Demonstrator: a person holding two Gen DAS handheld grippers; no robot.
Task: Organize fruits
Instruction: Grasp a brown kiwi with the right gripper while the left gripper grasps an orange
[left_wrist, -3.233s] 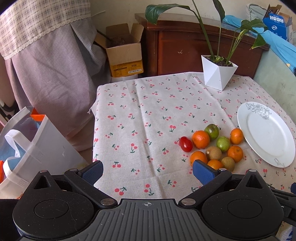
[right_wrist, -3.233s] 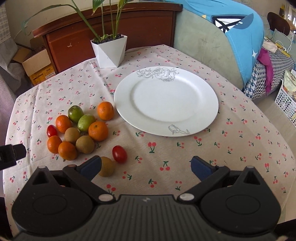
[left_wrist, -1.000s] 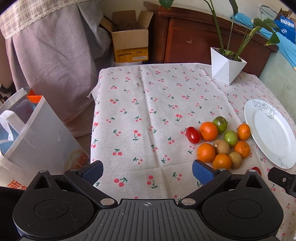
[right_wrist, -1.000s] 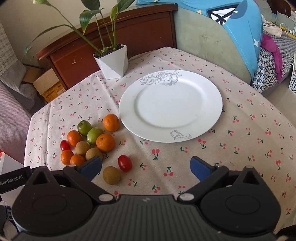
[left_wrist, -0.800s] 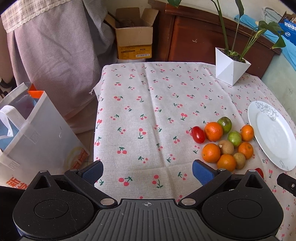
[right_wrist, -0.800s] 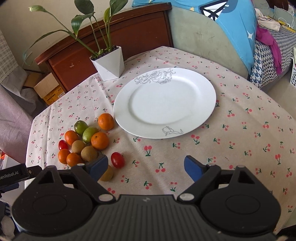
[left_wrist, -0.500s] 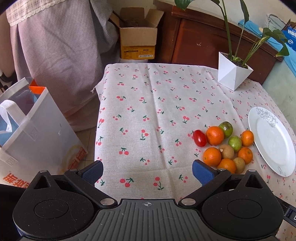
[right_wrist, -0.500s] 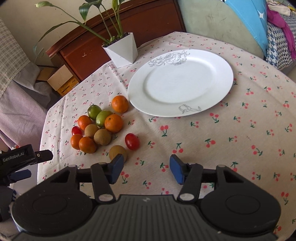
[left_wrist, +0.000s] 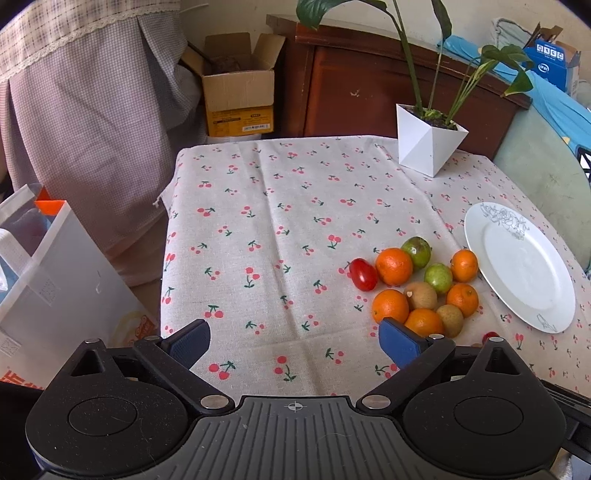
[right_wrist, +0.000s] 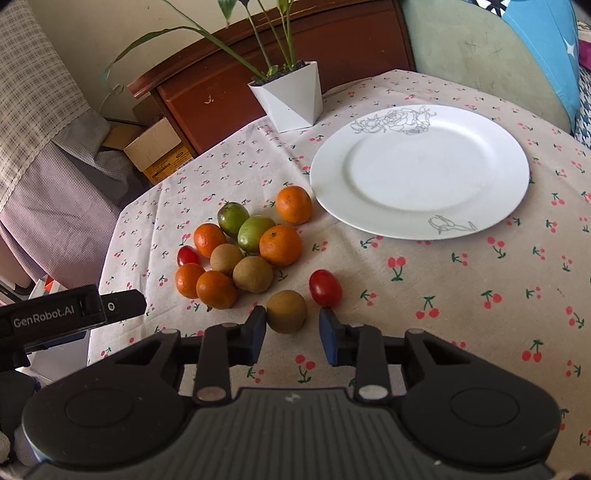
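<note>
Through the left wrist view, the left gripper (left_wrist: 293, 341) hangs with its jaws spread wide and nothing between them above the cherry-print tablecloth (left_wrist: 280, 206); the fruit pile (left_wrist: 419, 286) lies at three o'clock, the white plate (left_wrist: 517, 266) just beyond it. Through the right wrist view, the right gripper (right_wrist: 291, 338) has just been closing: its jaws are narrowed around a brown kiwi (right_wrist: 286, 311), a small gap showing on either side. A red tomato (right_wrist: 325, 288) sits at one o'clock of that kiwi.

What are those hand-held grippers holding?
Nothing. The right hand-held gripper has just been closing around a brown kiwi, not yet gripping; the left hand-held gripper stands open.
</note>
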